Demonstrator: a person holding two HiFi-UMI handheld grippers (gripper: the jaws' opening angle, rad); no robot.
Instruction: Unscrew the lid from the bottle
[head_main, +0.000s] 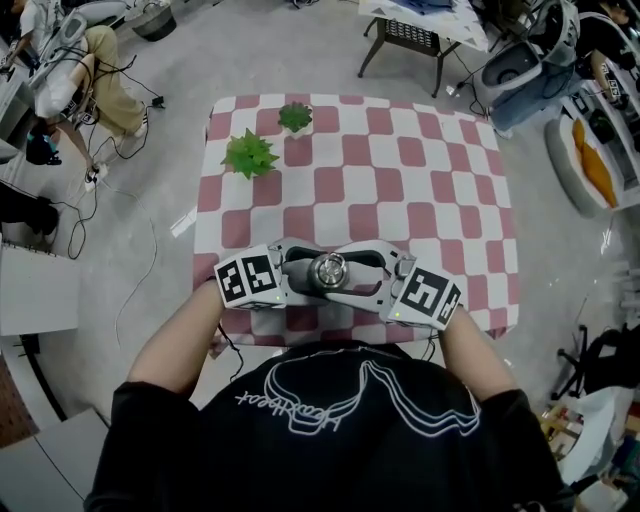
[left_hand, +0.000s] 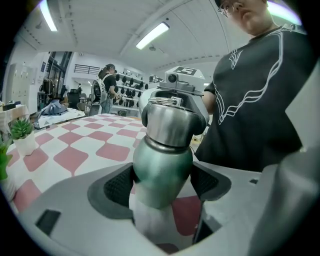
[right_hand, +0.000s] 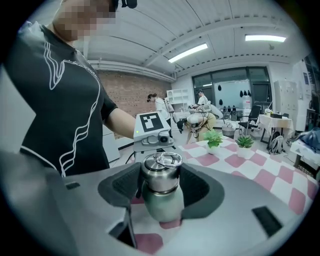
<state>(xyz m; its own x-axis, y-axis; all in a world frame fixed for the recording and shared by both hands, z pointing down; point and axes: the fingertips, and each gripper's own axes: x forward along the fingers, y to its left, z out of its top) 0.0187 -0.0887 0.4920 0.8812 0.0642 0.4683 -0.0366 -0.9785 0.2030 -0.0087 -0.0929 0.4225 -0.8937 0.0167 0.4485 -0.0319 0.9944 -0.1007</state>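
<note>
A metal bottle with a green body and a steel lid stands upright near the front edge of the checked table. My left gripper comes in from the left, and in its own view its dark pads press on the green body. My right gripper comes from the right. Its pads close on the steel lid, which has a ring handle on top. The green body shows below the lid. Each gripper's marker cube faces the other's camera.
Two small potted plants stand at the table's far left. A dark side table and grey machines stand on the floor beyond. Cables lie on the floor at the left. People are in the background.
</note>
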